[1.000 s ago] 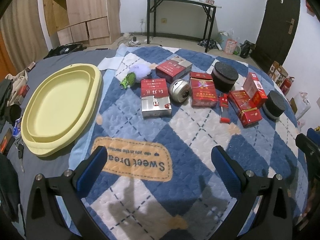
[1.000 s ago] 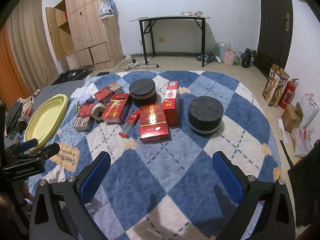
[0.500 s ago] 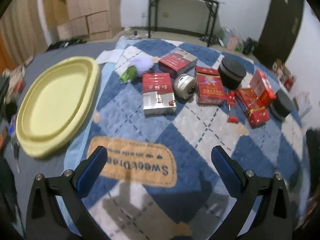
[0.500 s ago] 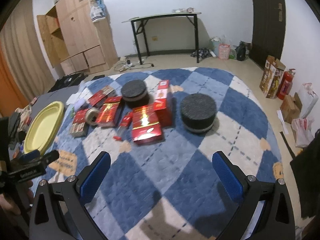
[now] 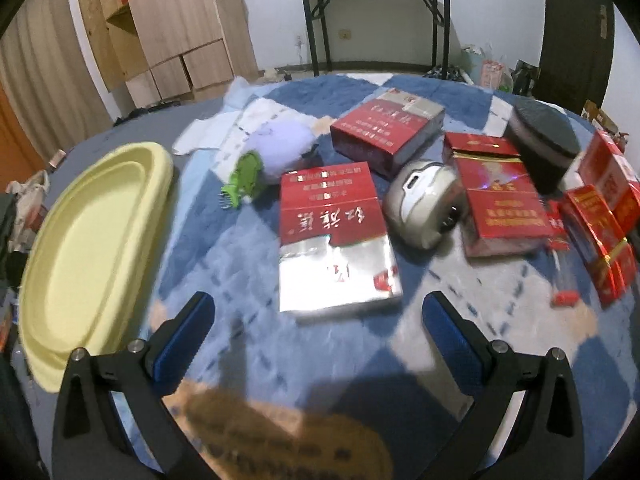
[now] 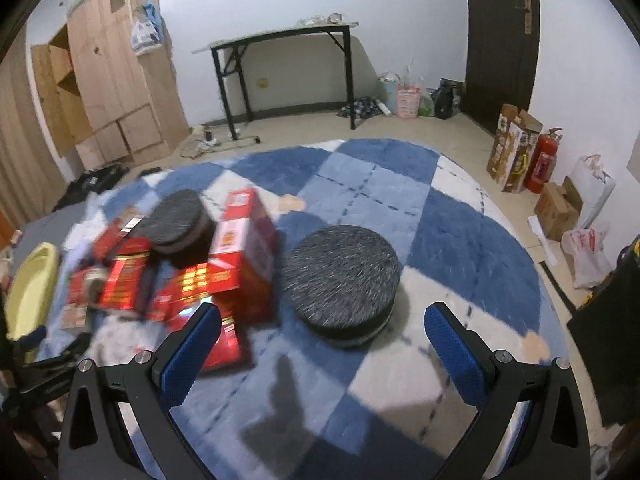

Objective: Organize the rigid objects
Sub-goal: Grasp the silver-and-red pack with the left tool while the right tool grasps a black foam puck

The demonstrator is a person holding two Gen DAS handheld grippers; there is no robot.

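Note:
My left gripper [image 5: 318, 326] is open and empty, just short of a red and silver box [image 5: 334, 236] lying flat on the blue checkered rug [image 5: 248, 264]. A silver round device [image 5: 426, 204], more red boxes [image 5: 496, 204] and a black round tin [image 5: 544, 144] lie beyond it. A yellow oval tray [image 5: 92, 248] sits at the left. My right gripper [image 6: 322, 340] is open and empty, just short of a black round tin [image 6: 344, 280]. A pile of red boxes [image 6: 240, 248] lies to its left, blurred.
A green and purple toy [image 5: 264, 156] and white papers [image 5: 224, 132] lie behind the red and silver box. A black folding table [image 6: 280, 72], a wooden cabinet [image 6: 112, 80] and a dark door [image 6: 500, 32] stand at the back. Cardboard boxes and a fire extinguisher [image 6: 542, 160] stand at the right.
Both grippers have moved forward and lower. The left one has closed in on the red and silver box, the right one on the near black tin. Both stay open.

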